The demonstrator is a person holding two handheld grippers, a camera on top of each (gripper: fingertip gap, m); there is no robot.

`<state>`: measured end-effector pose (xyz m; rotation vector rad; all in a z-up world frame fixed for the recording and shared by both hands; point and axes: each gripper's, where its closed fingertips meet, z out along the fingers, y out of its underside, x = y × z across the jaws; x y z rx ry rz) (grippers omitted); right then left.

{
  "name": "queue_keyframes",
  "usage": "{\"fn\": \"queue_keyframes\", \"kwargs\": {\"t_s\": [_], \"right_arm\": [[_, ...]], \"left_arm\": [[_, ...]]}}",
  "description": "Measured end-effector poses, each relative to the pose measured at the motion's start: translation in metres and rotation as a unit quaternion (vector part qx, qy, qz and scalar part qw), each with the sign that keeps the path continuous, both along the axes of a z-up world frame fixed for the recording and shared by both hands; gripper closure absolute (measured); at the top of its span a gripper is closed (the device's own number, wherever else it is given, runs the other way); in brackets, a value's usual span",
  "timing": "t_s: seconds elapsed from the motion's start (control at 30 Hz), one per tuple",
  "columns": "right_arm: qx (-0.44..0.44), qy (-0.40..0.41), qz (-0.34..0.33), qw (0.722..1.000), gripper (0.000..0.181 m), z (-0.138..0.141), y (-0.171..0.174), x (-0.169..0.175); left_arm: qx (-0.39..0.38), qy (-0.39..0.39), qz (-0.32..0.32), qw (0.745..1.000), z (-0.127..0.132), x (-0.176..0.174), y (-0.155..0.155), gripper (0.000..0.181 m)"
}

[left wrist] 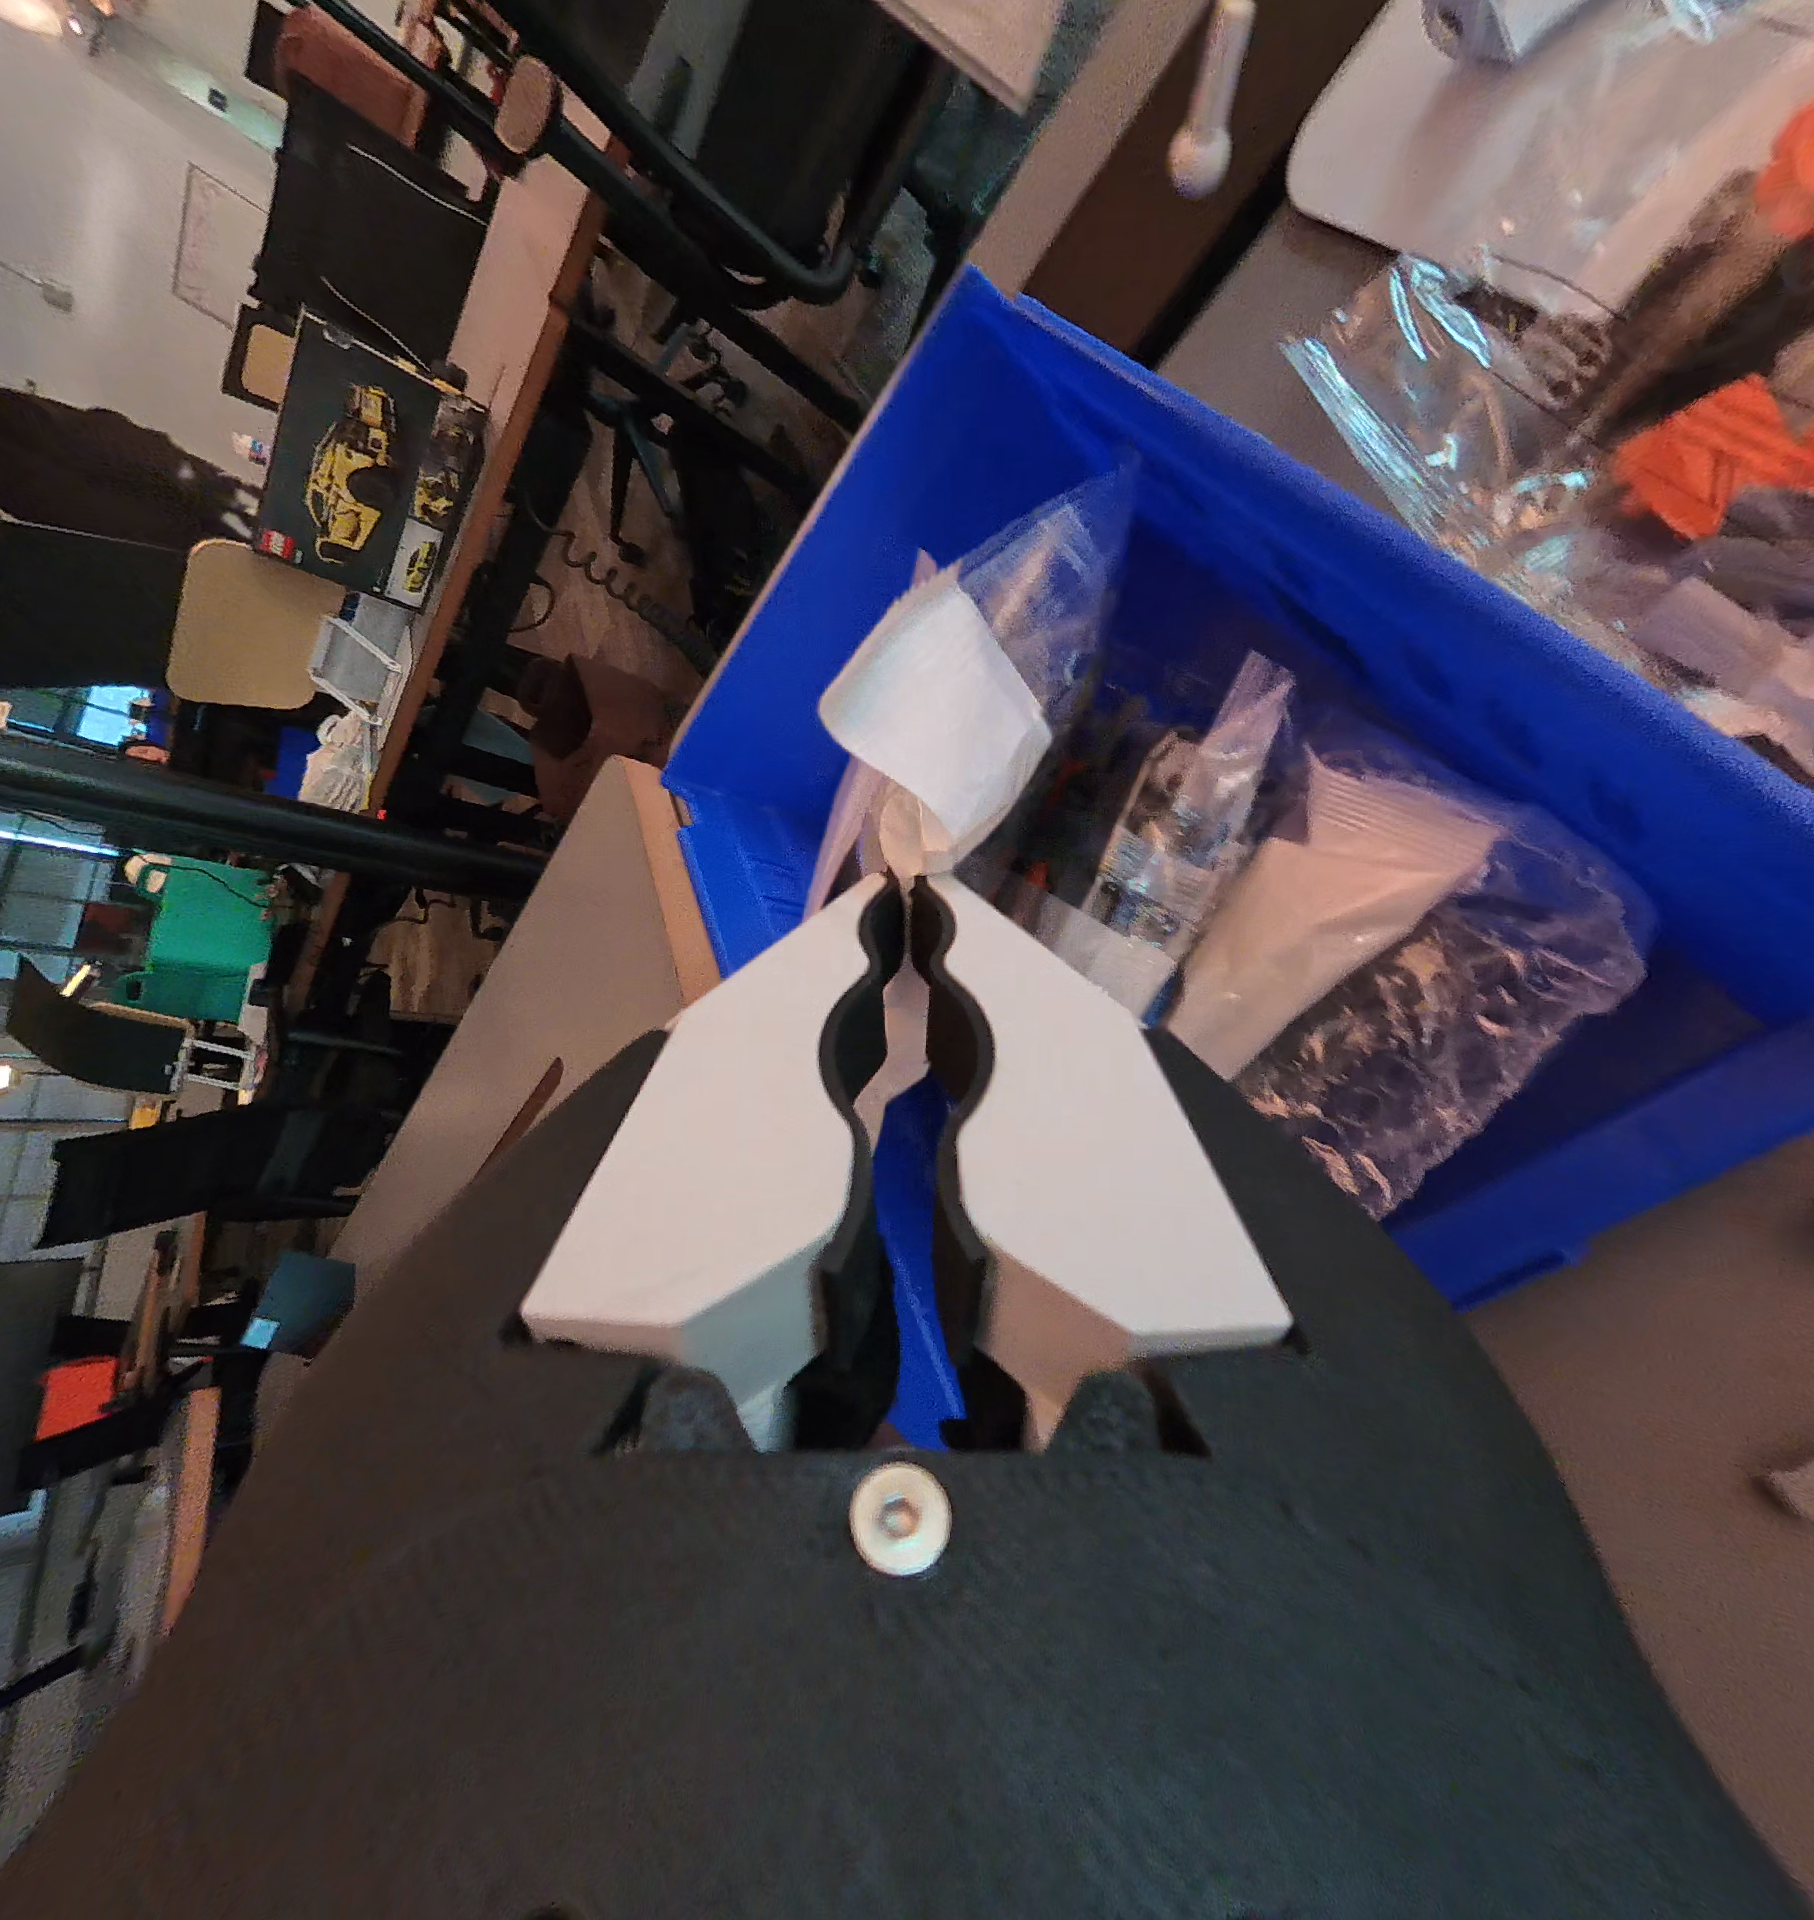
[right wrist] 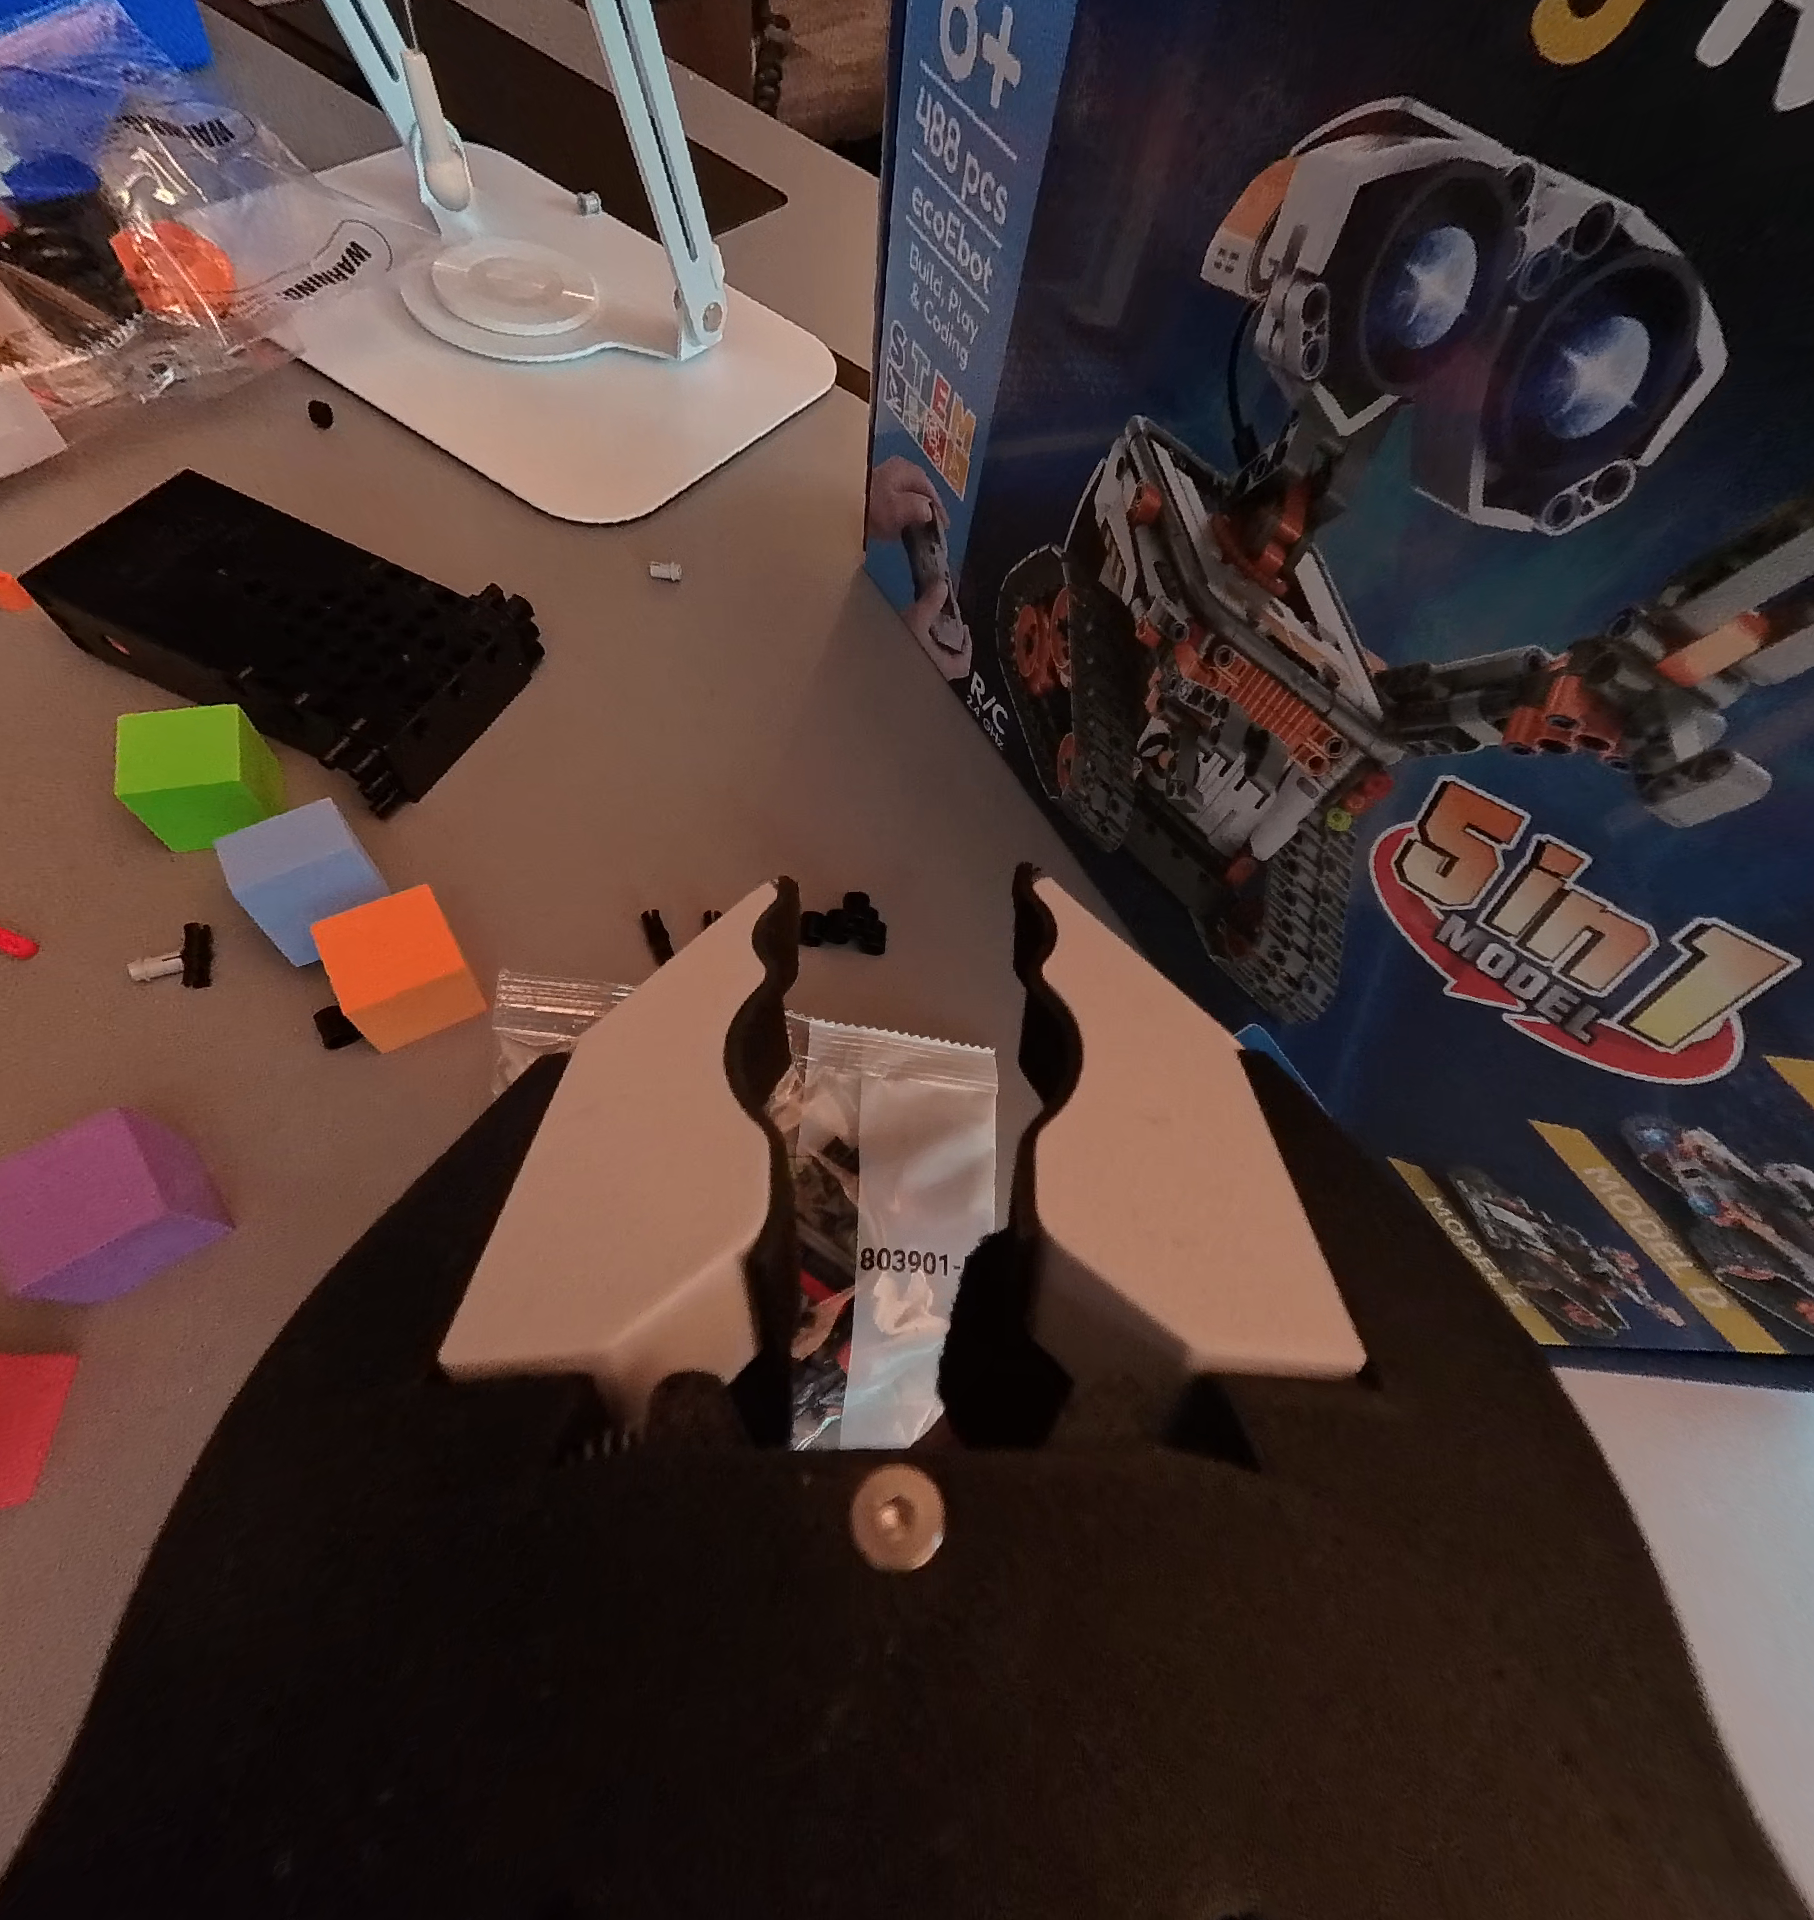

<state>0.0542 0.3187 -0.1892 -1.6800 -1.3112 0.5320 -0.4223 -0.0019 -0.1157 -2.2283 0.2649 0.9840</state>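
Your left gripper is pressed together on the twisted end of a small clear bag with a white patch, and it holds this bag up over the blue bin, where other plastic bags already lie. Your right gripper has its fingers apart and holds nothing; a small packet of parts lies on the table under the gap between them. Beside it are an orange cube, a pale blue cube, a green cube and a toy box, so several things are not yet put away.

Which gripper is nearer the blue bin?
Left. The left gripper hangs over the blue bin, jaws shut on a plastic bag. The right gripper is elsewhere, above the table.
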Motion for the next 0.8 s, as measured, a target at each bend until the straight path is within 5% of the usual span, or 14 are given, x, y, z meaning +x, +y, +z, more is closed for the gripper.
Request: {"fn": "queue_keyframes", "kwargs": {"t_s": [0.4, 0.8], "right_arm": [[-0.003, 0.01, -0.004, 1.0, 0.141, 0.003, 0.002, 0.002], [-0.005, 0.027, -0.003, 1.0, 0.141, 0.008, 0.001, 0.002]], "left_arm": [[0.104, 0.0, 0.006, 0.995, 0.078, -0.013, 0.001, 0.181], [0.171, 0.044, -0.023, 0.984, 0.147, 0.025, -0.001, 0.181]]}}
